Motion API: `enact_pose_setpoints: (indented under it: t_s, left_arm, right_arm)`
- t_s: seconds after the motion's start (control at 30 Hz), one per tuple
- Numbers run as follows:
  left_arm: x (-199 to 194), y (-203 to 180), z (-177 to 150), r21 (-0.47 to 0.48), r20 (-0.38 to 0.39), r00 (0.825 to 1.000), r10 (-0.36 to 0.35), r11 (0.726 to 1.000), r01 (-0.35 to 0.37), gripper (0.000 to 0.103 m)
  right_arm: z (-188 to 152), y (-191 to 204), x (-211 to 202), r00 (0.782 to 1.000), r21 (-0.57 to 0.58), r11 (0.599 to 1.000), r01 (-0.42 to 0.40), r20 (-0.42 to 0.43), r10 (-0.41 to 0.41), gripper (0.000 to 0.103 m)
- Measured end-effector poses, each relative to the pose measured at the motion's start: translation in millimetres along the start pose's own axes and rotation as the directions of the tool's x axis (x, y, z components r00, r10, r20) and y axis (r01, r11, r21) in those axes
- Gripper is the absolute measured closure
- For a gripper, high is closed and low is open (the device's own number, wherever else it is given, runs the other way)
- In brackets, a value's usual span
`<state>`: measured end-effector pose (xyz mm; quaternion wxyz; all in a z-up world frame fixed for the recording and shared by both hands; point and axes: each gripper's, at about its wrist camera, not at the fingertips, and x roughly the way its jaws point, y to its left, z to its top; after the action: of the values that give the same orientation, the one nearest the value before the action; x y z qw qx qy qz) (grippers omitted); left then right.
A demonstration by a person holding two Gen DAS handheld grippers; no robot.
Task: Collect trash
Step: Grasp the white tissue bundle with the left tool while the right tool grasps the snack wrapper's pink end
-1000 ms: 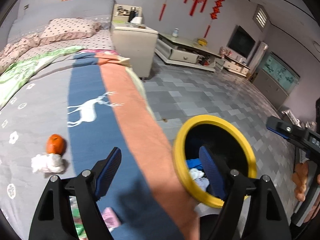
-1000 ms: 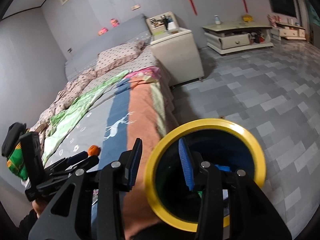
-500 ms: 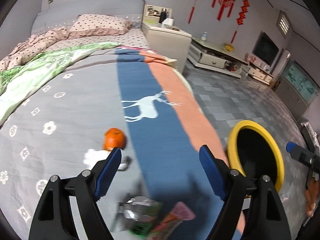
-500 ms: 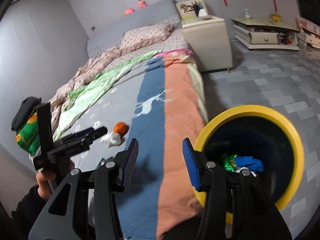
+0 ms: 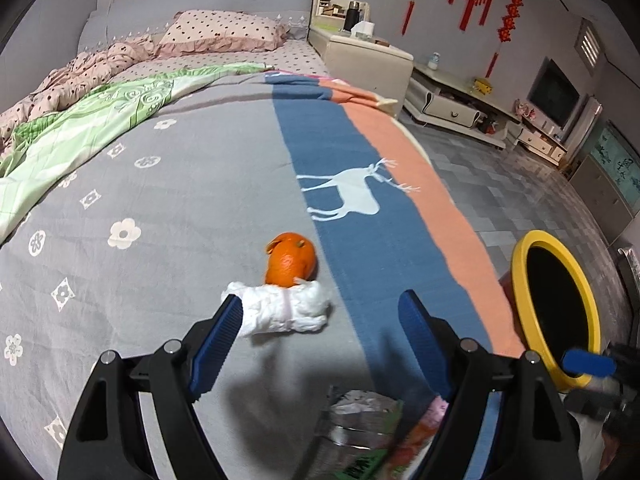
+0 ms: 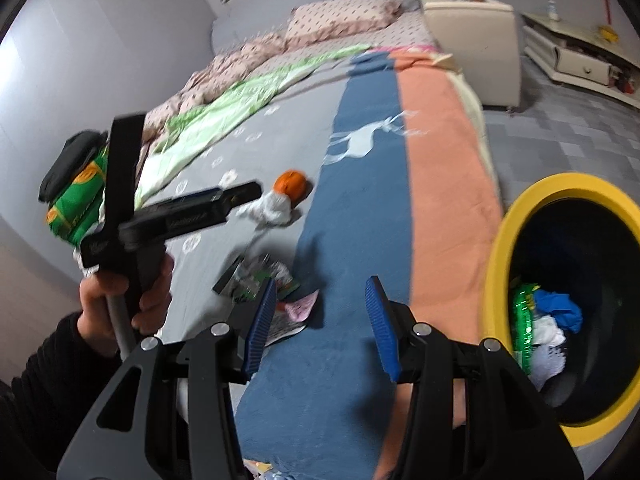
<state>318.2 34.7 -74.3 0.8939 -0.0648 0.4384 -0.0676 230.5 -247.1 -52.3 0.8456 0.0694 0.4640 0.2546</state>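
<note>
Hovering over the bed (image 5: 168,184), left tool (image 5: 320,320) spread wide and empty, aimed at the tissue wad (image 5: 286,310) lying mid-bed, touching the orange peel (image 5: 290,260) just behind it. Right tool (image 6: 322,320) likewise open and empty, nearer the bed's right edge, beside the bin (image 6: 496,272) on the floor. Wrappers (image 5: 360,432) lying close under the left tool, toward the near edge. Judging by look: tissue very light, soft, crushable, best pinched across its bulky middle. Peel light, springy, hollow-looking, likely to cave in; better taken across the sides. Wrappers thin, slick, flat on the cover; best caught at a raised crinkle.
</note>
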Motion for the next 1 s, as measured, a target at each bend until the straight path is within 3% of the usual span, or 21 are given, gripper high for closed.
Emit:
enact_pose_setpoints:
  t_s: [0.4, 0.8, 1.0]
  left_arm:
    - [33, 20, -4, -0.031, -0.051, 0.999, 0.011, 0.999, -0.012, 0.026]
    - [54, 24, -5, -0.045, -0.076, 0.997, -0.006, 0.999, 0.002, 0.026]
    - [61, 28, -6, -0.046, -0.096, 0.995, -0.007, 0.999, 0.003, 0.026]
  right_arm:
    - [-13, 20, 52, 0.991, -0.057, 0.997, -0.055, -0.126, 0.047, 0.058]
    - [-9, 38, 81, 0.982, -0.117, 0.989, -0.09, -0.175, 0.069, 0.058]
    - [-8, 48, 90, 0.969, -0.192, 0.968, -0.165, -0.215, 0.122, 0.046]
